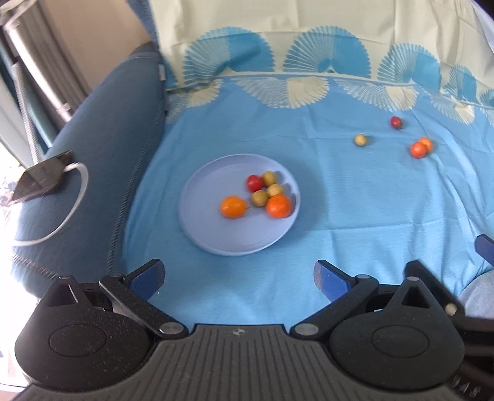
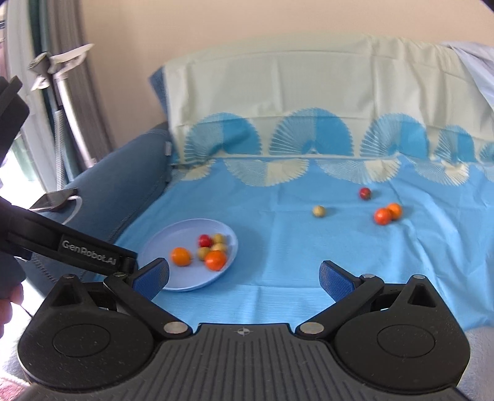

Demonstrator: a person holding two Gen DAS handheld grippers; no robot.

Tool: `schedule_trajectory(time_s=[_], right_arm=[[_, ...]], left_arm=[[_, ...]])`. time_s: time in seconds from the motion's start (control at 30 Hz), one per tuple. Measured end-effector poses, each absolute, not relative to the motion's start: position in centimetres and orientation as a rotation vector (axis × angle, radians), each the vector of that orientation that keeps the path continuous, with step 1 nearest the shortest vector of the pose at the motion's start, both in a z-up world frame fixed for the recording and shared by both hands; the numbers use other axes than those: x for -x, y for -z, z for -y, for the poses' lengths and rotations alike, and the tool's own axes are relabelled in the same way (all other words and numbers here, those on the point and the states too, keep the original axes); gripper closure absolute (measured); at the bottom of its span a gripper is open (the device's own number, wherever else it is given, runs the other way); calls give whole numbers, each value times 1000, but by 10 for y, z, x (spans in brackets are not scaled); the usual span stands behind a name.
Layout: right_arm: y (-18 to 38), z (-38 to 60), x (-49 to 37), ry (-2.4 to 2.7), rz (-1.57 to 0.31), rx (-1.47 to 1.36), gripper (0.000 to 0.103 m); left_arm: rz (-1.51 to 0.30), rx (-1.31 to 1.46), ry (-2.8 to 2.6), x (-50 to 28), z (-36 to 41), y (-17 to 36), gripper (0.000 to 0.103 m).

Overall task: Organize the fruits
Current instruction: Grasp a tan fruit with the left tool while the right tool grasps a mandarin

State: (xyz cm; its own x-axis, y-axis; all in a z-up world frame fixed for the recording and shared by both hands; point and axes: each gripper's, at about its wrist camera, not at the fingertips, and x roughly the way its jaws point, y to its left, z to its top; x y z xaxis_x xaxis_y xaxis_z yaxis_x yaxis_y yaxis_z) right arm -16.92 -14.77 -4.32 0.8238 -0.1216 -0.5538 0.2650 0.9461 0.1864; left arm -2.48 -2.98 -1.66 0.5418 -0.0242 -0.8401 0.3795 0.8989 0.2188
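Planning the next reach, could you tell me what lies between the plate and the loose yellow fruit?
Only bare blue cloth between the plate and the yellow fruit, in both views.

A light-blue sheet [image 1: 339, 200] printed with blue and cream fan shapes covers the seat of a sofa, its pale cream upper part [image 2: 308, 80] draped over the backrest. At the left edge, the sofa's dark-blue armrest [image 1: 102, 160] rises beside the sheet, its stitched seam running along the border. A dark phone [image 1: 41, 177] rests on top of the armrest, with a white cable [image 1: 69, 212] looping away from it across the fabric. Beyond the armrest, a metal-framed stand [image 2: 66, 95] leans near grey curtains [image 2: 71, 27] against a plain beige wall [image 2: 216, 27]. Bright daylight enters at far left.
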Motion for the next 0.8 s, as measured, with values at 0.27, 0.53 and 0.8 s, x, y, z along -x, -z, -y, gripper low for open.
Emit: schedule_trajectory(time_s=[0.27, 0.53, 0.8], right_arm=[[84, 245, 141, 492, -573, -292, 1], [157, 351, 60, 613, -646, -343, 1], [217, 393, -28, 589, -720, -309, 5]], left_arm=[[-971, -407, 364, -32, 117, 46, 0], [-964, -462, 469, -119, 232, 119, 0], [-1016, -491, 531, -185, 300, 189, 0]])
